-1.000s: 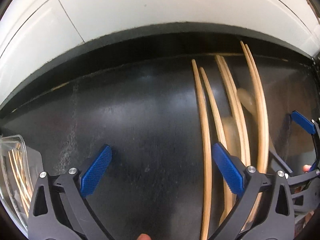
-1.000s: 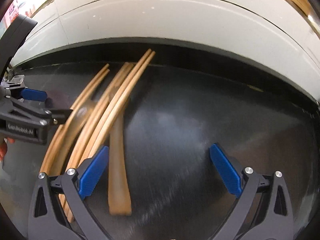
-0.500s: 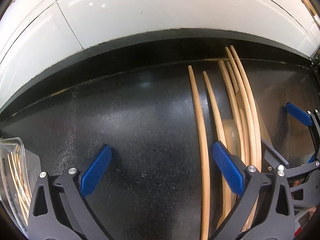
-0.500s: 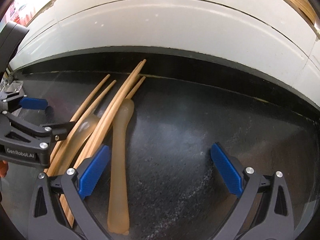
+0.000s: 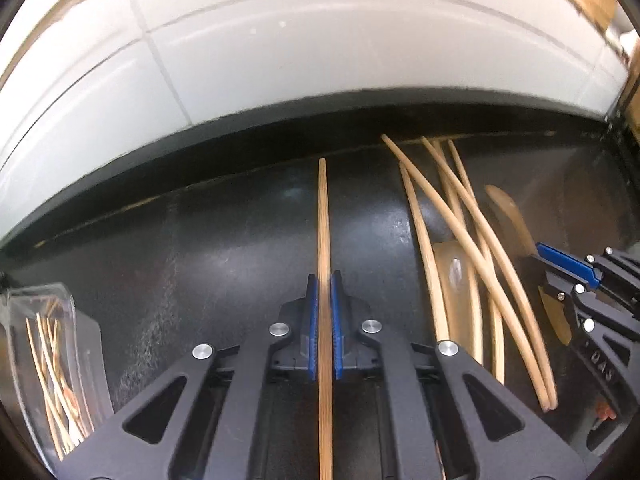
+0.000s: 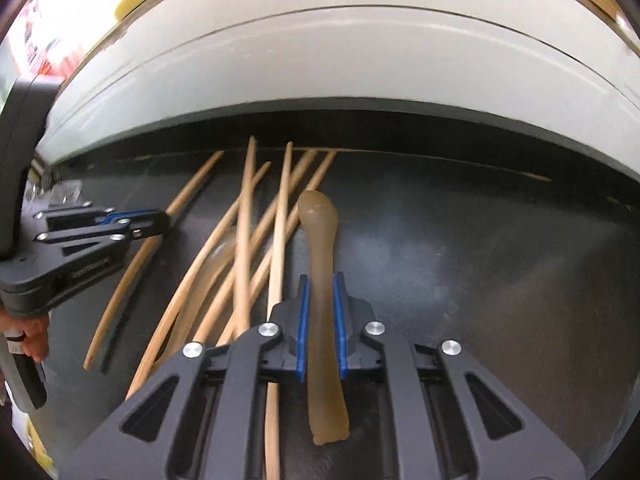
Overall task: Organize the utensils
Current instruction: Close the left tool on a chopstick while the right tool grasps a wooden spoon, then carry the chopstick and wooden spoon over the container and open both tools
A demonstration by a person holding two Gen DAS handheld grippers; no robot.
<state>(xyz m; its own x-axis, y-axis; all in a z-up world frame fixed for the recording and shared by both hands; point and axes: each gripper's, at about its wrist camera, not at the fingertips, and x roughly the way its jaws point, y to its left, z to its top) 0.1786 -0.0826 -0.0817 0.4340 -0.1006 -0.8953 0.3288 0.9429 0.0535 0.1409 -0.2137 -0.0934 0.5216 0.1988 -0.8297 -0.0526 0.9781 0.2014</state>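
The left hand-held gripper is clamped tight on a single chopstick, its blue pads pressed against the stick on both sides. The chopstick runs straight up the middle of the left wrist view, its tip pointing toward the white tiled wall across the top of the frame. Off to the right of that view a loose pile of chopsticks lies crossed on the black tabletop, with a pale spoon partly under them. At the lower left edge sits a clear plastic container with thin sticks inside.

The right hand-held gripper is closed around the handle of a translucent brownish spoon, which lies along the centre of the right wrist view, one rounded end pointing up the frame toward the wall and the wider end near the bottom edge. Just left of it the pile of chopsticks fans out across the tabletop, and one stick runs down beside the gripper's left finger. The left hand-held gripper shows at the left edge of that view, holding its chopstick apart from the pile.
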